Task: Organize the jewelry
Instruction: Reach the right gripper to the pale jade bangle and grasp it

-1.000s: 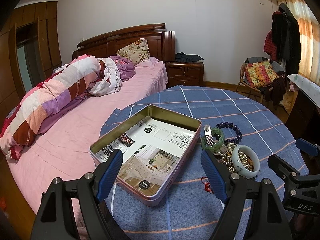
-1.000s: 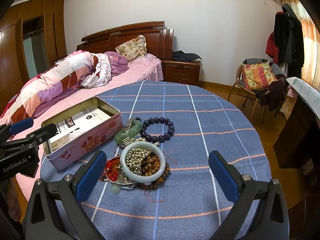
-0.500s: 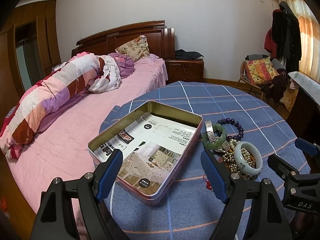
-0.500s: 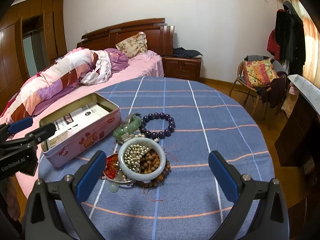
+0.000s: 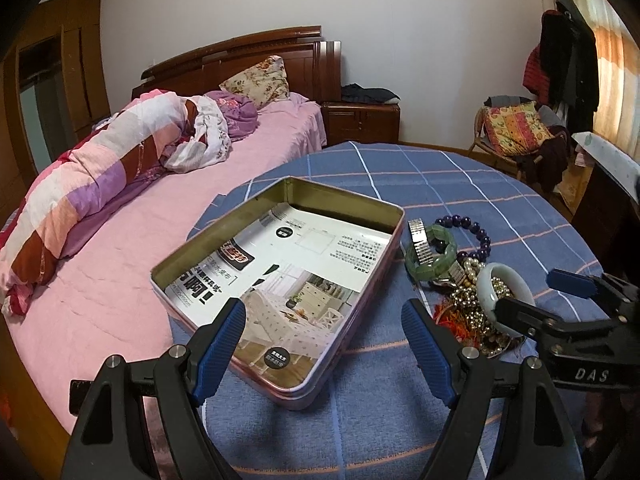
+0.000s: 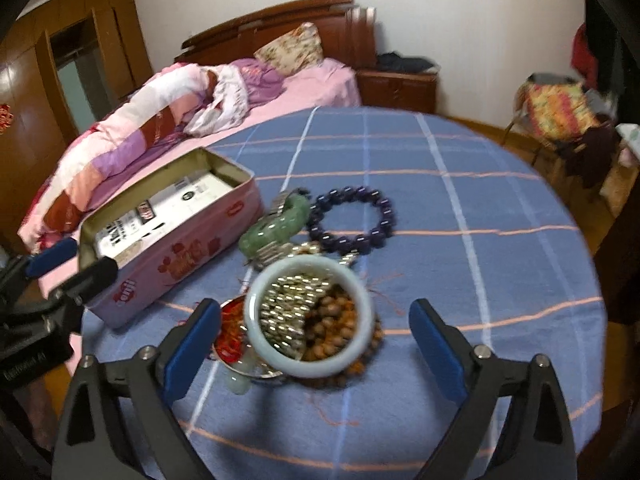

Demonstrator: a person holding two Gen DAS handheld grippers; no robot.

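Note:
A pink tin box, open and lined with printed paper, sits on the blue checked tablecloth. Right of it lies a heap of jewelry: a pale jade bangle on gold and brown beads, a green jade bangle with a metal watch band, a dark purple bead bracelet and red cord items. My left gripper stands open at the tin's near edge. My right gripper is open, with the pale bangle between its fingers, apart from both pads.
The round table stands beside a pink bed with a rolled quilt. A chair piled with cushions and clothes is at the far right, next to a dark cabinet. A nightstand is by the headboard.
My right gripper has moved forward and down toward the jewelry heap, so the pale bangle now lies between its fingers. My left gripper has edged closer to the tin.

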